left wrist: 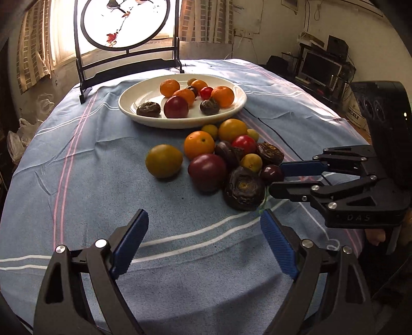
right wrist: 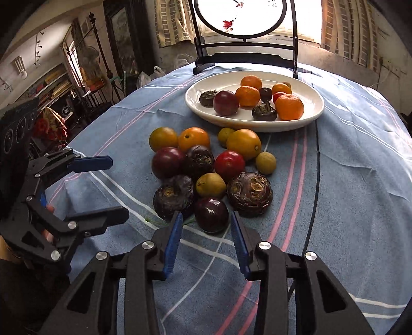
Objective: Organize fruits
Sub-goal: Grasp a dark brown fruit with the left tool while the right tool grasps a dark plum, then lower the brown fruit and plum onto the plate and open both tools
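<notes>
Two pairs of tongs hover over a table (left wrist: 77, 159) covered in a blue striped cloth, both spread apart and gripping nothing. The left tongs (left wrist: 204, 242) hang low over bare cloth, short of the loose fruit pile; in the right wrist view they (right wrist: 117, 188) sit at the left edge, well apart from the fruit. The right tongs (right wrist: 206, 243) are aimed at a small dark plum (right wrist: 211, 214) at the near edge of the pile, its pads just beside the fruit on either side, with a gap showing; in the left wrist view they (left wrist: 276, 177) come in from the right, the tips beside that same plum (left wrist: 272, 173).

Around the plum lie two dark, knobbly water chestnuts (right wrist: 173, 196), (right wrist: 249, 194), a yellow-green fruit (right wrist: 211, 185), a red tomato (right wrist: 229, 162), a large dark plum (right wrist: 167, 162) and an orange (right wrist: 193, 139), clustered and mostly touching.

Beyond the pile, a white plate (right wrist: 198, 108) holds mandarins, a dark plum and more chestnuts. A dark framed round screen (left wrist: 126, 23) stands at the table's far edge.
</notes>
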Demonstrator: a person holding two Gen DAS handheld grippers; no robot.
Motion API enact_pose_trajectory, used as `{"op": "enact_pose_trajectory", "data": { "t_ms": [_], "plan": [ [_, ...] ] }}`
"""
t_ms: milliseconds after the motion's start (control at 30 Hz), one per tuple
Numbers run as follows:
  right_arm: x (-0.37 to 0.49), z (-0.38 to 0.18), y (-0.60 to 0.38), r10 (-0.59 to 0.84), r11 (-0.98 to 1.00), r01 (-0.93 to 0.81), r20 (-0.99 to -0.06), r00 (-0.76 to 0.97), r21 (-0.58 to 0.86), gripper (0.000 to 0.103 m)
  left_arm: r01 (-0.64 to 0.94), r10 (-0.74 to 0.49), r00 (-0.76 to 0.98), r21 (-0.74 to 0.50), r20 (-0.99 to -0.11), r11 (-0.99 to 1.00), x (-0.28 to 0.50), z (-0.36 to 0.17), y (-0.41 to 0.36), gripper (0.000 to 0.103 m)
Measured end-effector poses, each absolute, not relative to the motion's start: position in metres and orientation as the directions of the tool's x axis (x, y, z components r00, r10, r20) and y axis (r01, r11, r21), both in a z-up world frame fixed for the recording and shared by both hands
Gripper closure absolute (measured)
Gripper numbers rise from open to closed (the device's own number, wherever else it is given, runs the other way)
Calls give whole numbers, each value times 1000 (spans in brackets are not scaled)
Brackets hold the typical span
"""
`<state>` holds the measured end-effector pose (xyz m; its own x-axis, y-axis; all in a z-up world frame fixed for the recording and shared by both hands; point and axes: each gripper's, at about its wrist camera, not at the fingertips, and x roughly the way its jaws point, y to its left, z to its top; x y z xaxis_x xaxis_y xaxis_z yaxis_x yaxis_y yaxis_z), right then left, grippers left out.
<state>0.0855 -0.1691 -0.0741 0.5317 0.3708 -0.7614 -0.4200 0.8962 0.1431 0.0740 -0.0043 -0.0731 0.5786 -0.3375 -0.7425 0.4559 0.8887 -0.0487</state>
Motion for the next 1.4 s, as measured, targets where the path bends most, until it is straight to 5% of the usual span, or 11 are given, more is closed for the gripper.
{"op": "enact_pose_trajectory", "data": {
  "t_ms": [300,433,833,1200,1400],
  "plan": [
    [86,-69,-182,406,894,-404,-735,542,196,74,452,-318,581,-27,-749,892,79,-75,-23,19],
    [75,-64,-212,407,905,-370,-688,600,212,74,466,-324,557,-35,-765,884,83,-78,-40,38],
    [74,-67,-247,426,904,-322,-658,621,281,73,442,-271,520,-17,-810,897,108,-89,-70,60],
    [73,-60,-252,478,878,-340,-630,612,336,73,446,-379,614,-93,-692,890,80,-37,-31,61],
    [115,-18,-242,477,879,-351,-602,640,323,73,417,-363,640,-91,-677,904,128,-19,-19,61]
  ]
}}
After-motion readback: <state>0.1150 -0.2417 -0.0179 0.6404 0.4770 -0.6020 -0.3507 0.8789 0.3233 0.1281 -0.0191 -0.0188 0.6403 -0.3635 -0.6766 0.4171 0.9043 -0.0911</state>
